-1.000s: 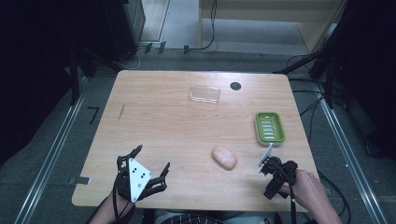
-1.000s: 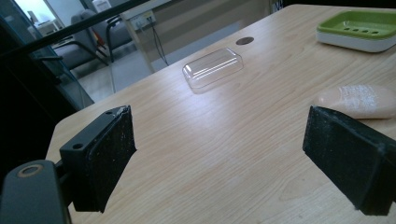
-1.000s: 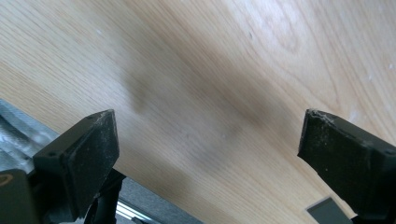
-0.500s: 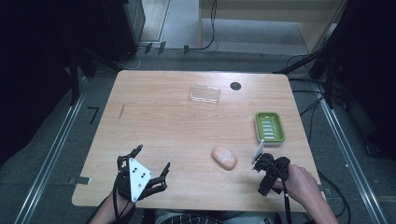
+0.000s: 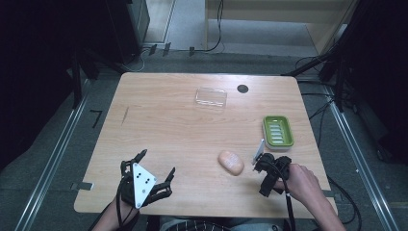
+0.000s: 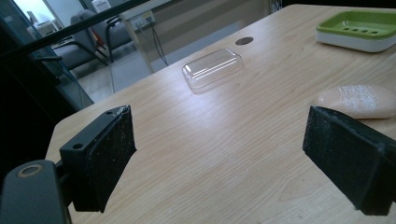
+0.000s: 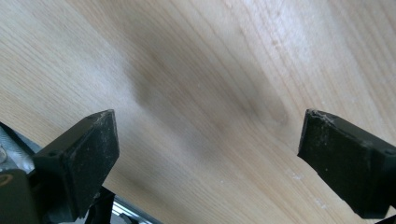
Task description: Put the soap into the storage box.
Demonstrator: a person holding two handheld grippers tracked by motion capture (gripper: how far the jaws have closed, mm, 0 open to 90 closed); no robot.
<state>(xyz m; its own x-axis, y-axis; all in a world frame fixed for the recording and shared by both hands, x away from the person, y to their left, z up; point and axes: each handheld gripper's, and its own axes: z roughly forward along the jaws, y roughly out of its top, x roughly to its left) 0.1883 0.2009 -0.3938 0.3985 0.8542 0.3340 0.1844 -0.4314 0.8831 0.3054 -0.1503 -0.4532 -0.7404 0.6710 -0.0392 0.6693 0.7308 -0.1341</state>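
The soap bar (image 5: 231, 162) sits bare on the desk (image 5: 163, 120), toward the near right, just left of the right hand-held gripper (image 5: 265, 161) and well short of the green soap dish (image 5: 278, 131) behind it; it's a smooth pinkish oval lying flat, looks dry from the left gripper view (image 6: 357, 100), so probably light and stiff enough to take a squeeze, but rounded and likely slick; a pinch near the ends would probably squirt it out, so across the short middle, pads flat on the long sides, seems the safest hold.

The right hand-held gripper hangs close over the wood with its jaws wide apart and nothing between them; its own view is just desk grain. The left hand-held gripper (image 5: 156, 175) is parked at the near left, jaws also spread and empty, pointed across the desk.

Farther back there's a clear plastic lid (image 5: 211, 96) lying alone, next to a dark round hole (image 5: 243, 88) in the desktop; that lid looks thin and flexy, easy to crack.
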